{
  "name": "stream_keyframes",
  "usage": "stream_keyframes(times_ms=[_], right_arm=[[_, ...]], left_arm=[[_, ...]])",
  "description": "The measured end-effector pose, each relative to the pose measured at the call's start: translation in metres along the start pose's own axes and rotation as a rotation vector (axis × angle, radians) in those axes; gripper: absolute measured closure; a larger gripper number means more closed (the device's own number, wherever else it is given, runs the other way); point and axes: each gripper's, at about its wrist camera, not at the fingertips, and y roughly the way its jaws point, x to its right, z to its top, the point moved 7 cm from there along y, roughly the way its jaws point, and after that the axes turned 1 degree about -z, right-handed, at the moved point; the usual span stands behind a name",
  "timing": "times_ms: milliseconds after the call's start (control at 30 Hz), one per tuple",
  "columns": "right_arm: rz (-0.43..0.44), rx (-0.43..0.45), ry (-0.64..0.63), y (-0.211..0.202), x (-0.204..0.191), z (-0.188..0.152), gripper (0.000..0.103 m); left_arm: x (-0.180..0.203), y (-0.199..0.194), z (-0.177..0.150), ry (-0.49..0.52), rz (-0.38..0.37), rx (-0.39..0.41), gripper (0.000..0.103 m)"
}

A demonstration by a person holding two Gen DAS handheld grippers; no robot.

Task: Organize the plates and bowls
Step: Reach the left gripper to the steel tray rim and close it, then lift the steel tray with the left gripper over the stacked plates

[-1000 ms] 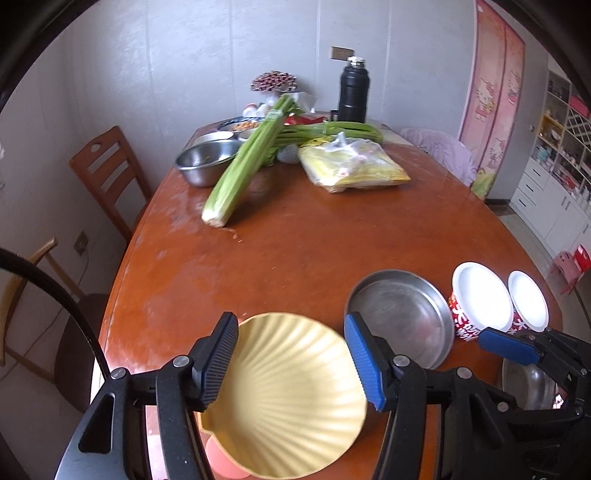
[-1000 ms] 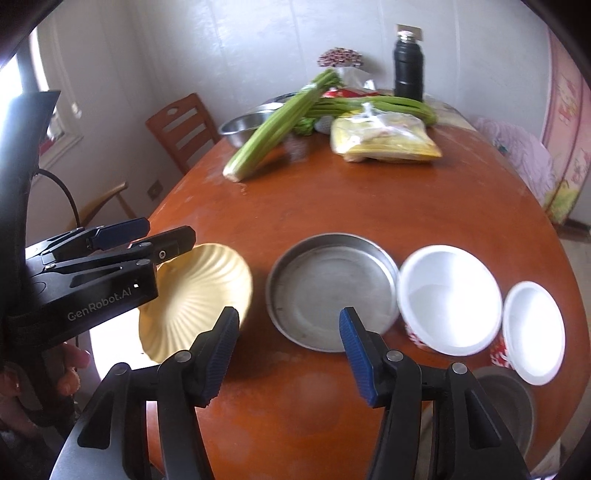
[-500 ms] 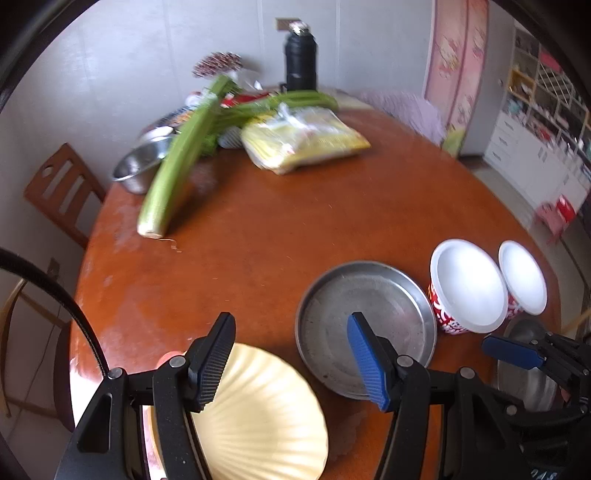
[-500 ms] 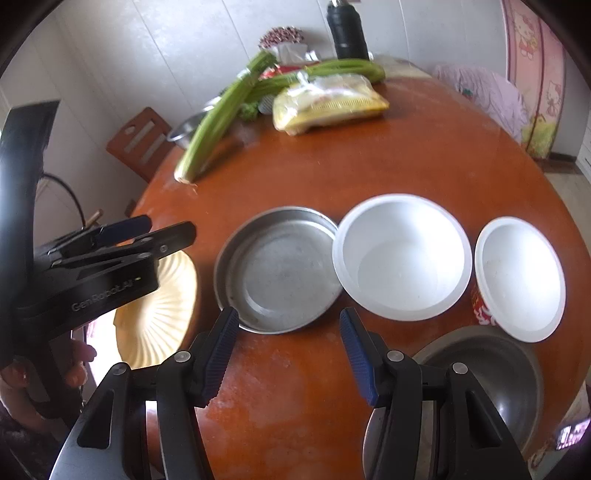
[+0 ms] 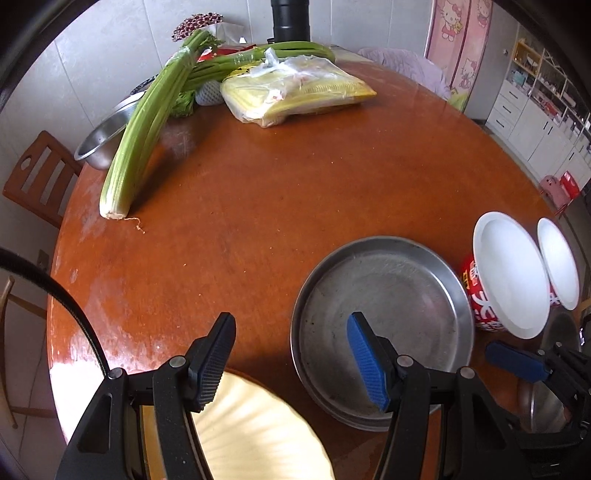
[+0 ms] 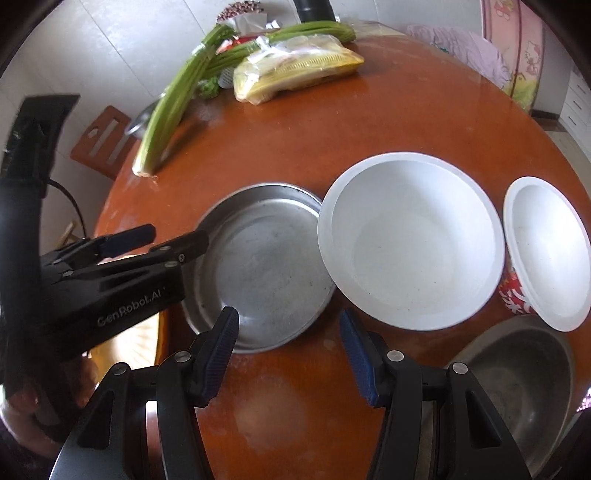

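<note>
A yellow shell-shaped plate (image 5: pixel 255 428) lies at the table's near edge, under my open, empty left gripper (image 5: pixel 291 360). A round steel plate (image 5: pixel 384 310) lies to its right; it also shows in the right wrist view (image 6: pixel 266 266). A large white bowl (image 6: pixel 410 240) and a smaller white bowl (image 6: pixel 550 251) with red sides stand right of it. A steel bowl (image 6: pixel 517 384) sits at the near right. My right gripper (image 6: pixel 290 356) is open and empty, just above the table in front of the steel plate. The left gripper (image 6: pixel 155 243) shows at the left.
The round brown table (image 5: pixel 280 192) carries a celery bunch (image 5: pixel 147 122), a bagged yellow pack (image 5: pixel 295 92), green stalks, another steel bowl (image 5: pixel 103 140) and a black flask (image 5: pixel 290 16) at the far side. A wooden chair (image 5: pixel 33 181) stands at the left.
Both grippers have moved forward and down toward the table. The yellow plate now lies lower in the left wrist view. The white bowls and steel plate appear closer.
</note>
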Motion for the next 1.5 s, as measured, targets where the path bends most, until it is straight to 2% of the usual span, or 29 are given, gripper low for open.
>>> stream_keyframes(times_ms=[200, 400, 533, 700, 833, 1167, 1500], right_arm=[[-0.053, -0.03, 0.007, 0.015, 0.002, 0.002, 0.045], [-0.08, -0.044, -0.006, 0.025, 0.0, 0.007, 0.049], [-0.095, -0.035, -0.017, 0.029, -0.002, 0.012, 0.051], [-0.081, -0.031, -0.026, 0.028, -0.004, 0.012, 0.053], [-0.07, -0.02, -0.043, 0.021, -0.008, 0.008, 0.053], [-0.036, 0.088, -0.098, -0.019, -0.028, 0.013, 0.053], [0.001, 0.147, -0.168, -0.043, -0.059, 0.011, 0.053]], left_arm=[[0.001, 0.011, -0.001, 0.007, 0.002, -0.02, 0.041], [0.004, 0.028, -0.004, -0.008, -0.04, -0.073, 0.062], [0.007, 0.031, -0.006, -0.004, -0.062, -0.079, 0.075], [0.006, 0.027, -0.006, 0.009, -0.023, -0.056, 0.075], [0.005, 0.012, -0.004, 0.01, -0.026, -0.022, 0.075], [-0.004, -0.026, -0.006, -0.021, -0.026, 0.049, 0.075], [-0.026, -0.071, -0.019, -0.064, -0.003, 0.129, 0.075]])
